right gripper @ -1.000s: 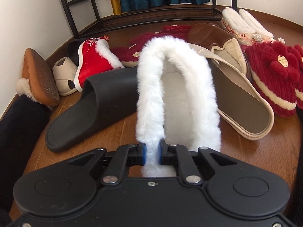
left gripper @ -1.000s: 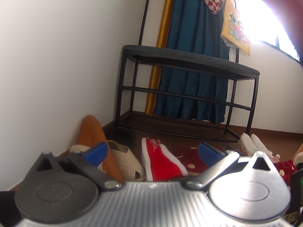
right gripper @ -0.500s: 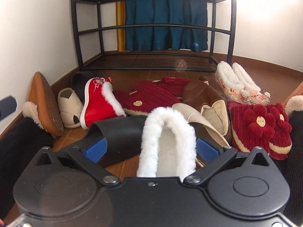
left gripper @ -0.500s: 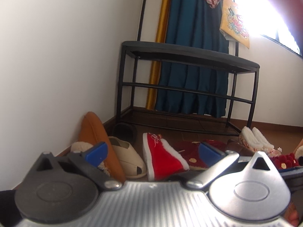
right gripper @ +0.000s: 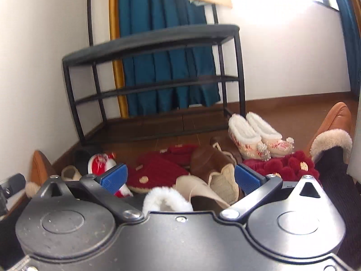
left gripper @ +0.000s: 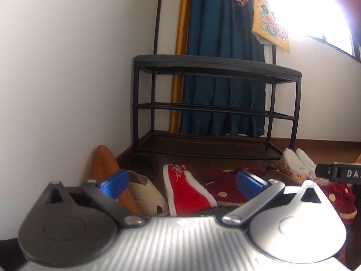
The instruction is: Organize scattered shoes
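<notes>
above the floor's scattered shoes (right gripper: 162,174) | left gripper (left gripper: 183,184) jaws apart, empty | right gripper (right gripper: 180,178) jaws apart, empty

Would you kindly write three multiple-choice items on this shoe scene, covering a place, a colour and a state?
1. Where does the white-trimmed pair of slippers sit?
A. on the rack's top shelf
B. on the floor by the rack's right leg
C. between the right gripper's jaws

2. What colour is the curtain?
A. blue
B. green
C. grey

3. How is the right gripper?
A. shut on a slipper
B. shut on nothing
C. open

Answers: 1 B, it rests on the floor near the shoe rack; 2 A, the cloth is blue; 3 C, the blue pads stand wide apart.
</notes>
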Demonstrator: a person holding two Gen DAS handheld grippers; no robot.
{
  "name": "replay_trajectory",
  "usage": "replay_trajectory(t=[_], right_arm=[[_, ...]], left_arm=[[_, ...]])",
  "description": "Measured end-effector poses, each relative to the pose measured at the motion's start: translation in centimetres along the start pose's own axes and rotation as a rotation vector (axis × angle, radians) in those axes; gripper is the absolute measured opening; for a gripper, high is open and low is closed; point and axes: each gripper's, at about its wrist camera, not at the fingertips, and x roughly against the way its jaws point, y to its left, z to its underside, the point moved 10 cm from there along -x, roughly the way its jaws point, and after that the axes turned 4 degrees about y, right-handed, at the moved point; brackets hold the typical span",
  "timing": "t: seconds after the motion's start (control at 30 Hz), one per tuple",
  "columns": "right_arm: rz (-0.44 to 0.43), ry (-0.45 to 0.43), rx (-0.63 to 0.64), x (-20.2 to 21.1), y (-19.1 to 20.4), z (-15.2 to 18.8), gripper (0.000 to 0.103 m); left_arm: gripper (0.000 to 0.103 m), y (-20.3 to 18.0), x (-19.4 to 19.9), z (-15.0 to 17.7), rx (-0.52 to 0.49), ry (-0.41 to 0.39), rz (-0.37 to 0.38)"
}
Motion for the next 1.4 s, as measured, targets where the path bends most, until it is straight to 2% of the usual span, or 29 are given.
replay_trajectory(t=[0.07,0.17,0.27,0.37,0.5,0.67,0.8,0.87,1.07,1.17,1.3,1.4], right_arm=[[-0.027,-0.134,0.041,2.4,0.2,-2.1,0.103],[-0.023,-0.335,0.174,6.1,0.9,-5.1,0.103],[-0.016,-0.413,0.200,7.8,0.9,-6.8,0.103],[-0.075,-0.394,0.162,7.9,0.4,-7.5,0.103],[-0.092,-0.340,0.171,7.0,0.2,-7.1,0.103],[-0.127,-0.241,0.206,4.1,0.5,-5.3,0.103],[-0.139,-0.188,0.162,1.8,0.2,-4.2,0.103],[-0.141,-0.170,0.144,1.1,-0.2,-3.6,0.103],[-0.115,-0.094,0.142,-1.4,-0.7,-1.9,0.103],[-0.091,-0.064,0.163,-2.4,-0.6,-1.6,0.103],[-0.027,-0.079,0.210,-3.0,-0.6,-1.7,0.103],[0.036,-0.063,0.234,-3.7,-0.8,-1.6,0.103]], left_arm=[[0.103,0.0,0.3,-0.4,-0.005,0.003,-0.011],[0.103,0.5,0.7,-1.0,-0.006,0.008,-0.044],[0.103,0.5,0.3,-2.1,-0.032,-0.001,-0.053],[0.103,0.1,-1.1,-3.3,-0.048,-0.002,-0.050],[0.103,-0.6,-4.3,-3.9,-0.079,0.015,-0.058],[0.103,-1.1,-8.9,-2.7,-0.141,0.013,-0.018],[0.103,-1.7,-12.3,-1.4,-0.181,-0.004,-0.009],[0.103,-2.3,-14.8,-0.4,-0.214,0.012,0.001],[0.103,-4.9,-21.7,2.2,-0.234,0.124,0.066],[0.103,-5.2,-23.8,2.5,-0.210,0.146,0.073],[0.103,-4.3,-23.7,2.7,-0.170,0.143,0.083],[0.103,-3.7,-23.2,2.9,-0.182,0.137,0.075]])
